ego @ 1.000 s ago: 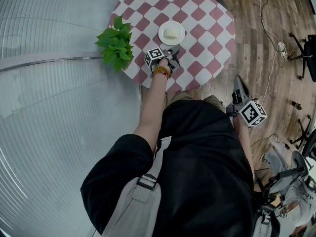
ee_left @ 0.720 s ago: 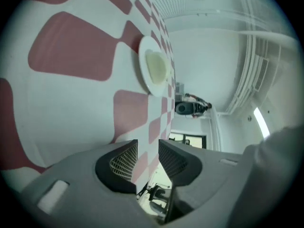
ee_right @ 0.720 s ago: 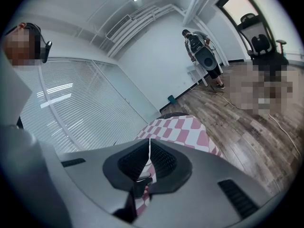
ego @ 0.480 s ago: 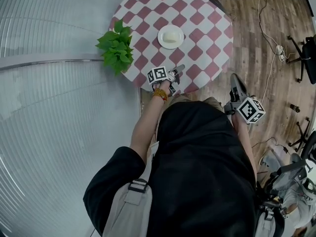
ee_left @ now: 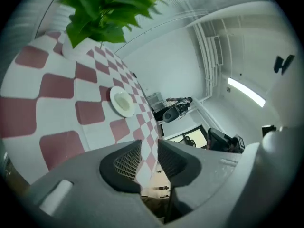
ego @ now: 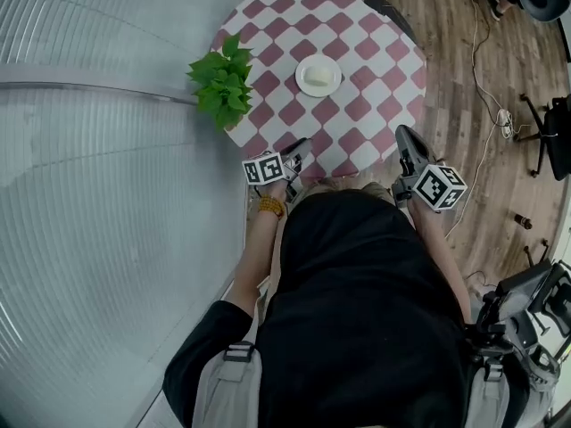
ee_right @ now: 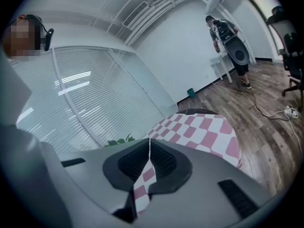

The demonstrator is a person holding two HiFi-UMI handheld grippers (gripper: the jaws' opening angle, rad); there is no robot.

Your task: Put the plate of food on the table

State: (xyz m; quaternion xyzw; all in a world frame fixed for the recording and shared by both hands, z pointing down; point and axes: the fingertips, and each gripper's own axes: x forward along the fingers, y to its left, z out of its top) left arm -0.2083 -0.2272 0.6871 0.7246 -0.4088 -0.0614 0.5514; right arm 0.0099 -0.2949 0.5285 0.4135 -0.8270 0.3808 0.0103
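Observation:
A white plate of pale food point(ego: 318, 75) rests on the round table with the red-and-white checked cloth point(ego: 375, 52), near its middle. My left gripper point(ego: 300, 147) hovers at the table's near edge, well short of the plate, with its jaws a little apart and nothing between them. In the left gripper view the plate point(ee_left: 122, 101) lies ahead on the cloth, beyond the left gripper point(ee_left: 149, 146). My right gripper point(ego: 403, 135) is at the table's near right edge. In the right gripper view the right gripper point(ee_right: 150, 145) has its pads together and holds nothing.
A leafy green plant point(ego: 223, 83) stands at the table's left edge, against a ribbed glass wall point(ego: 107, 194). Wooden floor with cables point(ego: 486, 96) and office chairs point(ego: 553, 119) lies to the right. A person point(ee_right: 229, 30) stands far off by the white wall.
My left gripper has drawn back from the plate to the table's near edge; the plate stays on the table. My right gripper has come up towards the table's edge.

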